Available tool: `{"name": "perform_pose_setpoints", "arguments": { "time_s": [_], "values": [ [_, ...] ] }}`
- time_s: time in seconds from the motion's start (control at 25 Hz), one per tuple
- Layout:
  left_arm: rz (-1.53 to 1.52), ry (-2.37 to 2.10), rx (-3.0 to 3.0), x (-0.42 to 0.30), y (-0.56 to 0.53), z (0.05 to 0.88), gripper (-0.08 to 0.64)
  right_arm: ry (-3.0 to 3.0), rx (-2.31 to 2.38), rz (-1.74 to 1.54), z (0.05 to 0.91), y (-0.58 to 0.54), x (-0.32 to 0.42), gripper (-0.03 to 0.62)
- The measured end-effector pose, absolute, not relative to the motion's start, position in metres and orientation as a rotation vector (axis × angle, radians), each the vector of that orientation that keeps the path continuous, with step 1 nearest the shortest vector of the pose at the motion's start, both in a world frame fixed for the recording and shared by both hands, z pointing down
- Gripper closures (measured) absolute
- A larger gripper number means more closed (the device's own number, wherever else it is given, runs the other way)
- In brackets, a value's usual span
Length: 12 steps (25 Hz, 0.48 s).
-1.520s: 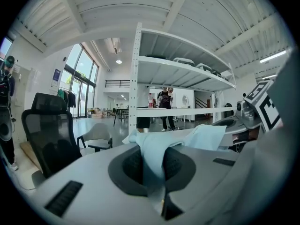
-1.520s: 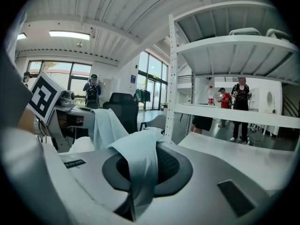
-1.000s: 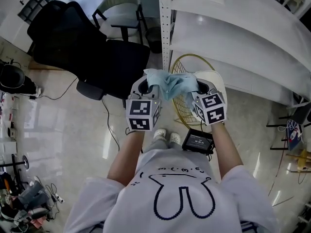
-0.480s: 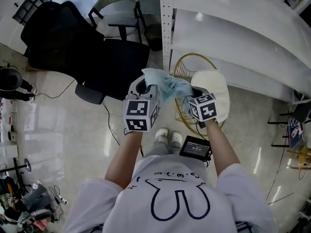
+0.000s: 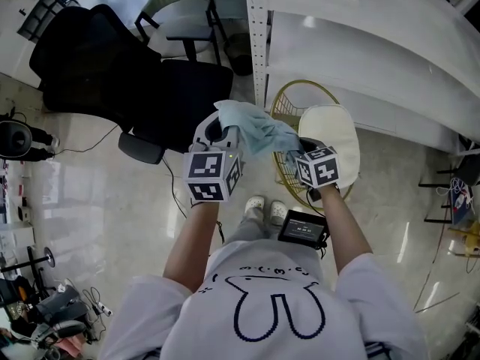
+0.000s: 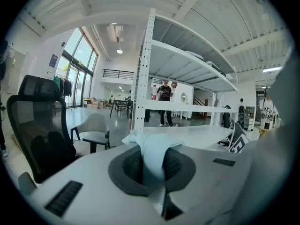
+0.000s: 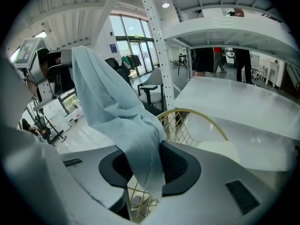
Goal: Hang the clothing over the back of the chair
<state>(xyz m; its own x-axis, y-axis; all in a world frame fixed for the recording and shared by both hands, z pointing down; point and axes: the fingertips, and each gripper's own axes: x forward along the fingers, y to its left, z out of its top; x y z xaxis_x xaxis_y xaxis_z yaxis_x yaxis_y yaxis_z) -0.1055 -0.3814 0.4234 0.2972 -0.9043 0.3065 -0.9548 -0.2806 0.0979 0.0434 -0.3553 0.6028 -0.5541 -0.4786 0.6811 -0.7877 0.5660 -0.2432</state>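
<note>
A light blue garment (image 5: pixel 259 130) stretches between my two grippers above a gold wire chair (image 5: pixel 300 88) with a cream seat cushion (image 5: pixel 335 130). My left gripper (image 5: pixel 223 132) is shut on one end of it; in the left gripper view the fabric (image 6: pixel 152 146) is pinched between the jaws (image 6: pixel 152 165). My right gripper (image 5: pixel 296 150) is lower, just over the chair's back. Its jaws (image 7: pixel 145 172) are opening, and the garment (image 7: pixel 112 107) hangs loosely down through them. The chair's gold rim (image 7: pixel 197 118) shows right behind and below.
A black office chair (image 5: pixel 112 58) and a white armchair (image 5: pixel 184 21) stand to the left. White shelving (image 5: pixel 360 43) runs behind the gold chair. A black device (image 5: pixel 304 227) hangs at the person's waist. Cables and gear (image 5: pixel 52 306) lie on the floor at lower left.
The right gripper has sunk toward the chair back and rolled, and its jaws have widened around the garment. The left gripper has drifted a little left, still gripping the fabric.
</note>
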Motion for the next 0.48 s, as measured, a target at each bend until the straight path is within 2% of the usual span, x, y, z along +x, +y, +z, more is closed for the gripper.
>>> {"name": "perform_pose_setpoints", "arguments": {
  "time_s": [0.28,0.48],
  "values": [
    [0.252,-1.698,2.326,-0.102,-0.390,0.417,0.538,-2.252,0.955,0.700,0.601,-0.348,0.045,0.448],
    [0.320,-1.654,2.338,-0.088,-0.386,0.434,0.540,-2.279,0.974,0.677,0.586,-0.349,0.050,0.440]
  ]
}}
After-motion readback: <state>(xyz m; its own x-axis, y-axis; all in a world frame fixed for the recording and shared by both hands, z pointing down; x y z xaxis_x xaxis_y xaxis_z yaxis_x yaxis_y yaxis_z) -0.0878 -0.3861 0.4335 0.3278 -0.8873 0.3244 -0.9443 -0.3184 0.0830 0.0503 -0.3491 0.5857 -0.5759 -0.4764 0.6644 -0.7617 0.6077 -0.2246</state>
